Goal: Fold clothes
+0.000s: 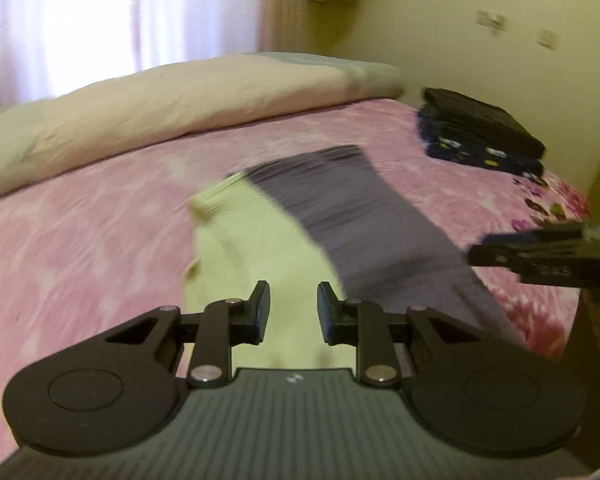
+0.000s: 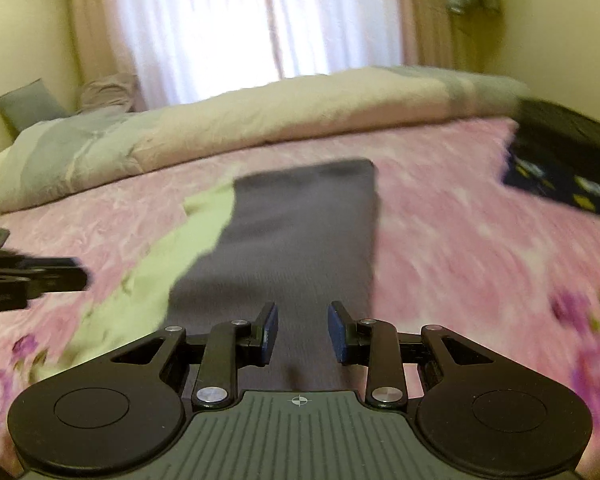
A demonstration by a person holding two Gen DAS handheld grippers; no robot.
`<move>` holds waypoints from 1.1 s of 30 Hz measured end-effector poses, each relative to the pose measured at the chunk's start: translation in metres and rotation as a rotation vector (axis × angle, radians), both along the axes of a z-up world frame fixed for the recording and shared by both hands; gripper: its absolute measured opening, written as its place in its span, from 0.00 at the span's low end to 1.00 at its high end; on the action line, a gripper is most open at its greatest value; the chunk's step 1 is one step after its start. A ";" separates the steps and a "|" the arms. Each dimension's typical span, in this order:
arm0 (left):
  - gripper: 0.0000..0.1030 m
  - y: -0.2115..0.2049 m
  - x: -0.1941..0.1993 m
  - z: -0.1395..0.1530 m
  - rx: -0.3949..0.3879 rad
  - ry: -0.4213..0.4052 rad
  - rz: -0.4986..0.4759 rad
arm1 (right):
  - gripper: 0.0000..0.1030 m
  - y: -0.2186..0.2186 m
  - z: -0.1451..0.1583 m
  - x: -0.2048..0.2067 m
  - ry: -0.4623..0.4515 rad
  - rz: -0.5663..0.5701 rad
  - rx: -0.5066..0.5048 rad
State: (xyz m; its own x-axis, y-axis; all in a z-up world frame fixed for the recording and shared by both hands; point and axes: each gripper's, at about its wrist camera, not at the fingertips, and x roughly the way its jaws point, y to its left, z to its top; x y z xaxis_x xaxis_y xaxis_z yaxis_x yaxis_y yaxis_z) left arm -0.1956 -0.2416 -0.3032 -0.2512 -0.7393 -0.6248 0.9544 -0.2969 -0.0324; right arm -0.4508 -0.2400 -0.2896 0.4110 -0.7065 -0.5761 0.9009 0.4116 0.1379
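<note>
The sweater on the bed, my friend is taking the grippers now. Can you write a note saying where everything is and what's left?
Left gripper: open, empty, over the cream part of the sweater.
Right gripper: open, empty, over its grey part.
The sweater lies on the pink bedspread, one side already folded in lengthwise; nothing is gripping it.
A stack of folded dark clothes sits at the bed's far right corner.
Left to do, probably: grip the near edge, fold it over, then move it to the stack.
</note>
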 end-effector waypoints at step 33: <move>0.34 0.121 0.016 -0.001 0.198 0.060 0.317 | 0.89 0.119 0.011 -0.018 -0.023 -0.107 0.158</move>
State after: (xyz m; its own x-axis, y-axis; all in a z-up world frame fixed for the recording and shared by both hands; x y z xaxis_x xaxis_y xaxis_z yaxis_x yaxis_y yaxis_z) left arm -0.1797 -0.1209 -0.3038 -0.0695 -0.6526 -0.7545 0.9925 0.0307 -0.1181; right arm -0.4687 -0.1209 -0.2786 0.3524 -0.6483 -0.6749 0.9343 0.2850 0.2141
